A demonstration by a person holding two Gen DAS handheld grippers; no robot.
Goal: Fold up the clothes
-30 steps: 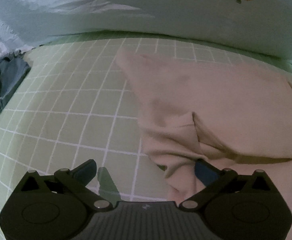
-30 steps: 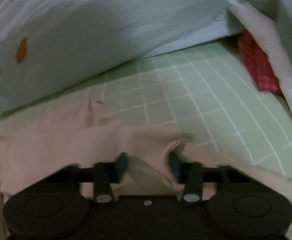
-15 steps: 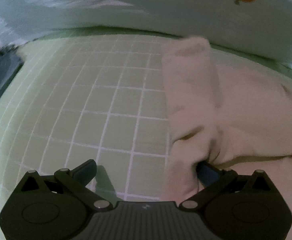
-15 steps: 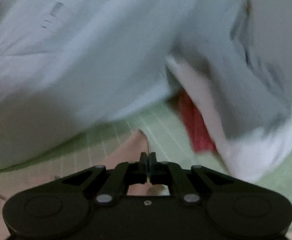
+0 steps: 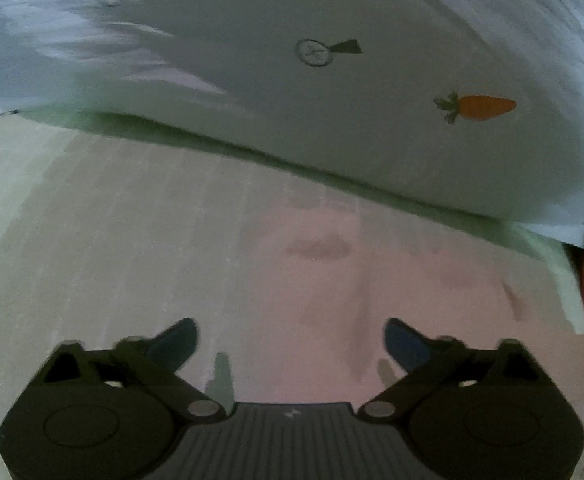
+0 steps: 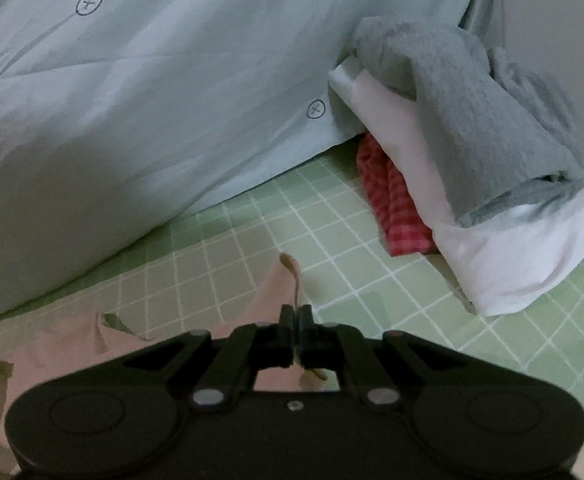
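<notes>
A pink garment [image 5: 372, 280] lies on the green checked sheet [image 6: 332, 240]. The left wrist view is blurred by motion. My left gripper [image 5: 289, 340] is open and empty, its blue pads spread wide just above the pink cloth. My right gripper [image 6: 296, 316] is shut on an edge of the pink garment [image 6: 267, 300], which rises in a small peak in front of the closed fingers and trails off to the left.
A big pale blue duvet [image 6: 151, 100] with carrot prints runs along the back in both views. At the right are a white pillow [image 6: 512, 252] with a grey towel [image 6: 472, 100] on it and a red checked cloth [image 6: 400, 208] beneath.
My right gripper closed on the pink garment's edge and lifted it. My left gripper let the cloth slip off its right pad and swung right over the garment.
</notes>
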